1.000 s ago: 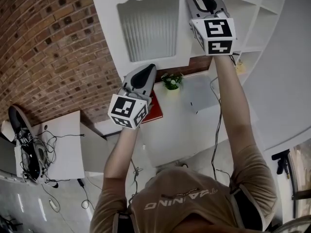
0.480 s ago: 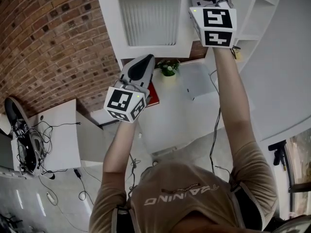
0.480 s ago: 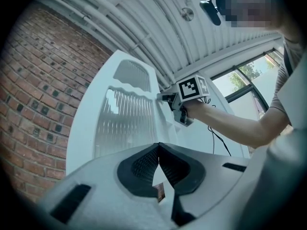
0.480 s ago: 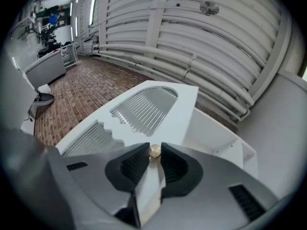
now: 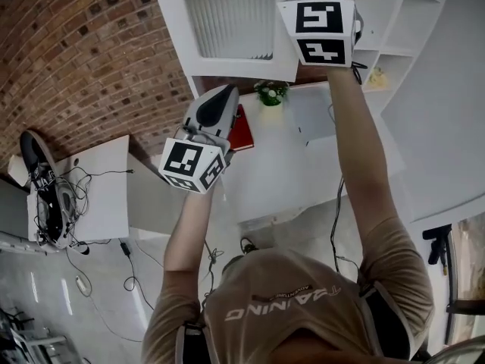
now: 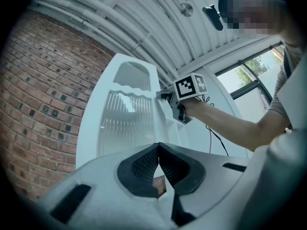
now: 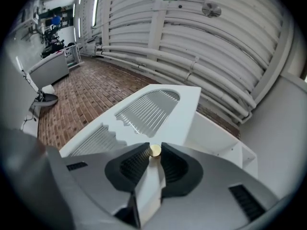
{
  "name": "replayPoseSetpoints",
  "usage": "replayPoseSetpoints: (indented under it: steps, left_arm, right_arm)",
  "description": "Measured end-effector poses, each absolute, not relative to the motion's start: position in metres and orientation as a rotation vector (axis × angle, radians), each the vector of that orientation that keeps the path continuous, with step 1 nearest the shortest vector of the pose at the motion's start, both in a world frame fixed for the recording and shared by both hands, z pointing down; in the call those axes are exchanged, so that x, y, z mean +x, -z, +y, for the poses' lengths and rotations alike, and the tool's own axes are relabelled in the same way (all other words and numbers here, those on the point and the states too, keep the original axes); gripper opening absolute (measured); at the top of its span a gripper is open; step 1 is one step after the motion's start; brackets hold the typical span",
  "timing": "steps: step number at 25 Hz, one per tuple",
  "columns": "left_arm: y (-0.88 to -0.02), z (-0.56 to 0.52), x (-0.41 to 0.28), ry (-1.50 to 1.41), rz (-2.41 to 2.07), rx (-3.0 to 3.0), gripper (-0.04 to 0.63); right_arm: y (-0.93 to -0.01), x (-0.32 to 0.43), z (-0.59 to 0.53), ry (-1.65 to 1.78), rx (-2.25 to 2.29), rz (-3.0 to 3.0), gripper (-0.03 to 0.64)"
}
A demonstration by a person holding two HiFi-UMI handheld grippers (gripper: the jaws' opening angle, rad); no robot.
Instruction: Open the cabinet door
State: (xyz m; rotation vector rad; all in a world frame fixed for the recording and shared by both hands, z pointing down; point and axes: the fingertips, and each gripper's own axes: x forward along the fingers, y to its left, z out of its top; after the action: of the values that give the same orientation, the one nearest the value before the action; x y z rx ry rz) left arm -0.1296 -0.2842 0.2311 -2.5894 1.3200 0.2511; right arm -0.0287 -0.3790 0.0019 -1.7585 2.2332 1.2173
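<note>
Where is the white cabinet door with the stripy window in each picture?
Head view: cabinet door at the top middle.
Left gripper view: cabinet door left of centre, above the jaws.
Right gripper view: cabinet door in the middle, knob between the jaws.
Shared landmark: brick wall on its left.

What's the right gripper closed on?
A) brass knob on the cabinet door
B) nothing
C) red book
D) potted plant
A: in the right gripper view, the right gripper has its pads on either side of the small brass knob at the edge of the white cabinet door.
</note>
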Motion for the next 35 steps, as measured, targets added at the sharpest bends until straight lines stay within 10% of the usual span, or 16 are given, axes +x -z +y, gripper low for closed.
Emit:
replayPoseSetpoints:
  steps: [35]
  left_arm:
    - [-0.271, -0.282, -0.223, -0.237, 0.734, -2.902, 0.009]
  right_arm:
    - [-0.010, -0.081, -0.259, -1.301, -2.238, 1.803, 0.074]
